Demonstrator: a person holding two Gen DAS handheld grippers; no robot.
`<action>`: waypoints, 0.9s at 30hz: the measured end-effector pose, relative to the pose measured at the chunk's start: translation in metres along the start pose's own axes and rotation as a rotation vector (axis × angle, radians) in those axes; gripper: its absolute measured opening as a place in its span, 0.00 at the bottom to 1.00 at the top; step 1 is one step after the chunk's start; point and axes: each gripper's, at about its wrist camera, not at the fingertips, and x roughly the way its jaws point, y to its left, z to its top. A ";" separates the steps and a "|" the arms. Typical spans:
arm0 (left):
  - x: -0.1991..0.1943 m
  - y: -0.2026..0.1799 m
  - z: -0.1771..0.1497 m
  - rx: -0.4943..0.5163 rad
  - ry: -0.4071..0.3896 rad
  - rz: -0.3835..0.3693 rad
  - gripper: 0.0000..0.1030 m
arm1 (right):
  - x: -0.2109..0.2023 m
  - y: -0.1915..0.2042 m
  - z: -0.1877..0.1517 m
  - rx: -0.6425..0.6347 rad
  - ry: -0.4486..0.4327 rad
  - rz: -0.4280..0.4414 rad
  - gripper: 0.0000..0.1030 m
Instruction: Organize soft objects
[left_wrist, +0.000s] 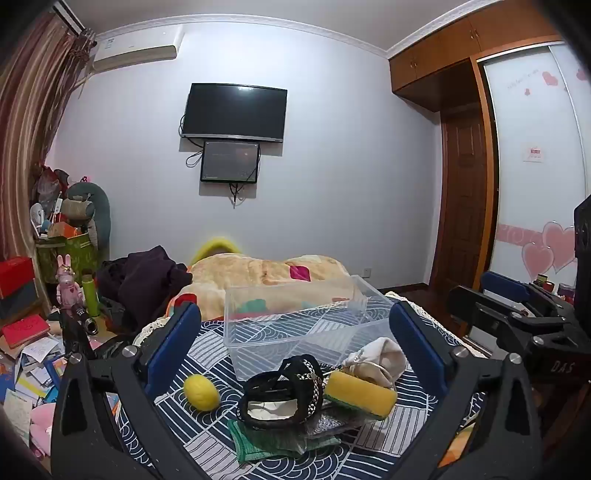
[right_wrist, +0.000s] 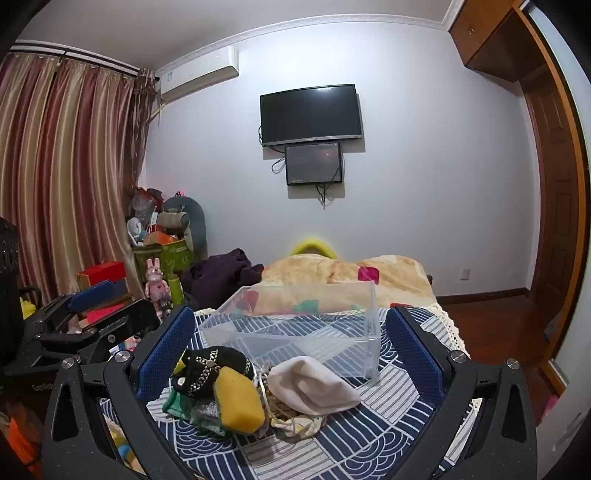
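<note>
Bedroom scene; patterned blue-and-white cloth covers the work surface, with a clear plastic bin standing open on it. All places below are relative to that bin.

Soft things sit in a pile on the near side of the bin: black pouch with a chain strap, yellow sponge touching its right side, white cloth bag behind the sponge and right up against the bin wall, green rag under the pouch. Nothing visible inside the bin.

Only the left wrist view shows the yellow ball, near-left of the bin, apart from the pile. In the right wrist view the pouch hides it. That view shows the white cloth bag full-on, with cord tangled beneath it, and the sponge resting on the pile.

Left gripper spread wide, holding nothing; pile and bin lie between its blue pads. Right gripper likewise wide and empty. Each view catches the other gripper at its edge.

TV on the back wall.
</note>
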 end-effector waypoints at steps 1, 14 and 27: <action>0.000 0.000 0.000 0.003 -0.001 0.001 1.00 | 0.000 0.000 0.000 0.000 -0.001 0.000 1.00; -0.001 0.000 0.000 0.009 -0.003 0.002 1.00 | -0.004 0.002 0.001 0.001 -0.016 0.001 1.00; -0.003 -0.007 -0.002 0.007 -0.002 0.000 1.00 | -0.006 0.001 0.001 0.003 -0.021 0.001 1.00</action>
